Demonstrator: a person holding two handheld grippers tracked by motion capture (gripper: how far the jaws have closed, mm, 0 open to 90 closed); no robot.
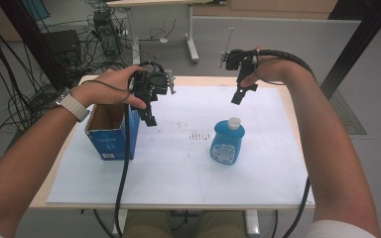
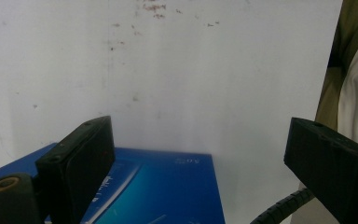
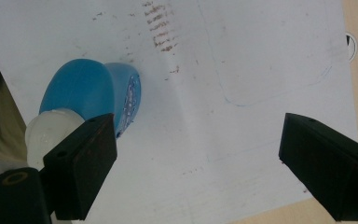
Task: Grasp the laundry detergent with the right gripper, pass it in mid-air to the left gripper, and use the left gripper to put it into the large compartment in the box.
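blue bottle: upright, untouched | left gripper: over box, fingers apart, empty | right gripper: raised, fingers apart, empty

Blue bottle and blue box on a white sheet

The bottle is bright blue with a white cap and a pale printed label; the open box is deep blue outside with lighter blue swirls and brown card inside; the sheet is white, flecked with small brownish marks, on a tan table; both grippers are black
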